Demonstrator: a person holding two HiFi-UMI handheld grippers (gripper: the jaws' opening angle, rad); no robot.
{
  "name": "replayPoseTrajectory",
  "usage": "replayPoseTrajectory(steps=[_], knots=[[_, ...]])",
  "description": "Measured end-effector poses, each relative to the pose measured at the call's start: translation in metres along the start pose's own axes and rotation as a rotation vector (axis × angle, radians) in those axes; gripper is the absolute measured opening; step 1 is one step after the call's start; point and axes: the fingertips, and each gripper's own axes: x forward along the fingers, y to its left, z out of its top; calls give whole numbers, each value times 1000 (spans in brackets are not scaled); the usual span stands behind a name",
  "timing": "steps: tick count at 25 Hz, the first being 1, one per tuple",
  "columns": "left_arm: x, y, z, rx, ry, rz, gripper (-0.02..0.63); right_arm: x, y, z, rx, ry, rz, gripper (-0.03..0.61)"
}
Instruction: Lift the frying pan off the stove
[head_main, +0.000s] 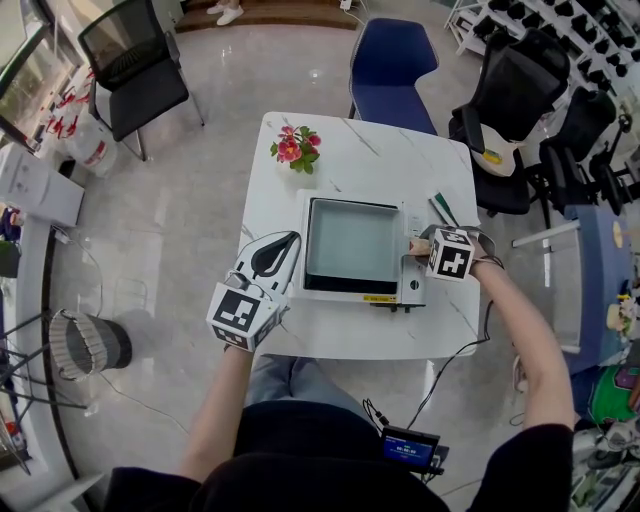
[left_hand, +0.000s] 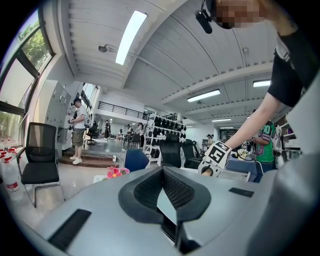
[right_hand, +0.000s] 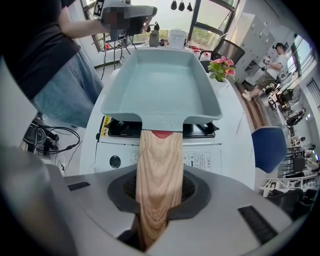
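While the head view lays out the whole table (head_main: 330, 340), only the right gripper view shows the grip. There the right gripper (right_hand: 159, 192) has its two pads pinching the wooden handle (right_hand: 159, 165) of the frying pan (right_hand: 162, 85), with the handle running straight up between them. From above, that handle is almost wholly hidden under the gripper's marker cube. The pan is a pale square one. It sits squarely over the stove (head_main: 412, 285), with its base at the black supports, and the burner beneath it is hidden.

The left gripper (head_main: 280, 248) lies on the table just left of the stove. Its own view shows the dark pads pressed together with nothing between them. That view looks level across the room and catches the other gripper's cube, but the pan is hard to make out behind the jaws.

By count there are one pan, one stove with one round knob (right_hand: 115, 161) on its front panel, two grippers and one pot of pink flowers (head_main: 296, 147) beyond the stove's far left corner. Two thin green sticks (head_main: 443, 210) lie beyond its right end.

Print on the stove's front label is too small to read. The handle's near end is lost inside the right gripper's body.
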Motion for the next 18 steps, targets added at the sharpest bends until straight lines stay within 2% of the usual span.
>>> replayPoseTrajectory(steps=[6,11,18], knots=[[-1,2,2,2,-10,0,18,-5,2,0,70,-58,-37,75],[1,1,5,4,-20,-8,18,-26,-1,5,144,-142,-115,75],[0,4,15,6,-42,-7,18,-61,-3,10,370,-283,-251,75]])
